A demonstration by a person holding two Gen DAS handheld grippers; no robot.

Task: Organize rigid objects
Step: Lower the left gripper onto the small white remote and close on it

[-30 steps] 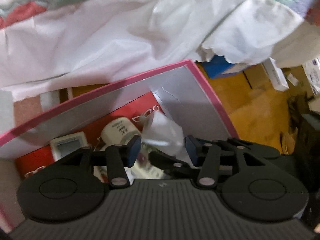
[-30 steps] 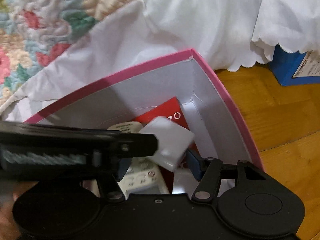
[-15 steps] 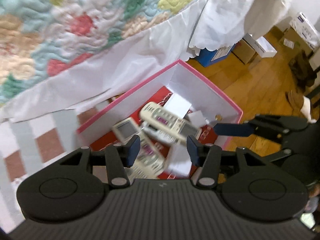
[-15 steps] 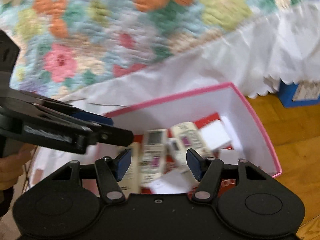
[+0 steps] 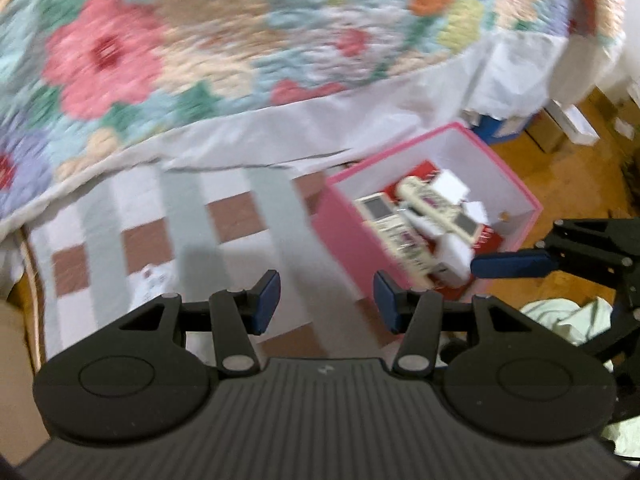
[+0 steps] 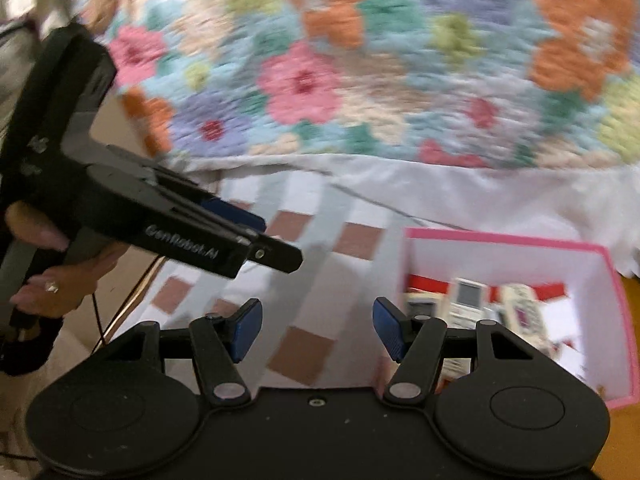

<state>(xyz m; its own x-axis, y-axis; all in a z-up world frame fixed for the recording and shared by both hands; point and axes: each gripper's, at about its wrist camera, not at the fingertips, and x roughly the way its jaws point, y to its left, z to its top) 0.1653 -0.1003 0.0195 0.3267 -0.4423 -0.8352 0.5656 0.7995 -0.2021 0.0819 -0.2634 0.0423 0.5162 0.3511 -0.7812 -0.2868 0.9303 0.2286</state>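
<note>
A pink box with white inner walls stands on the floor beside the bed. In it lie several cream remote controls and white blocks on a red lining. My left gripper hovers open and holds nothing, above the checked cloth to the left of the box. My right gripper is also open with nothing between its fingers, and the box's rim and remotes show to its right. A hand holds the left gripper at the left of the right wrist view.
A floral quilt with a white skirt covers the bed behind. A white, grey and brown checked cloth lies below the grippers. Wooden floor, a blue box, cardboard boxes and a pale green cloth sit at the right.
Both grippers have risen and drawn back out of the pink box toward the left. The white pieces seen between their fingers a second ago are gone from them, and the whole box now shows.
</note>
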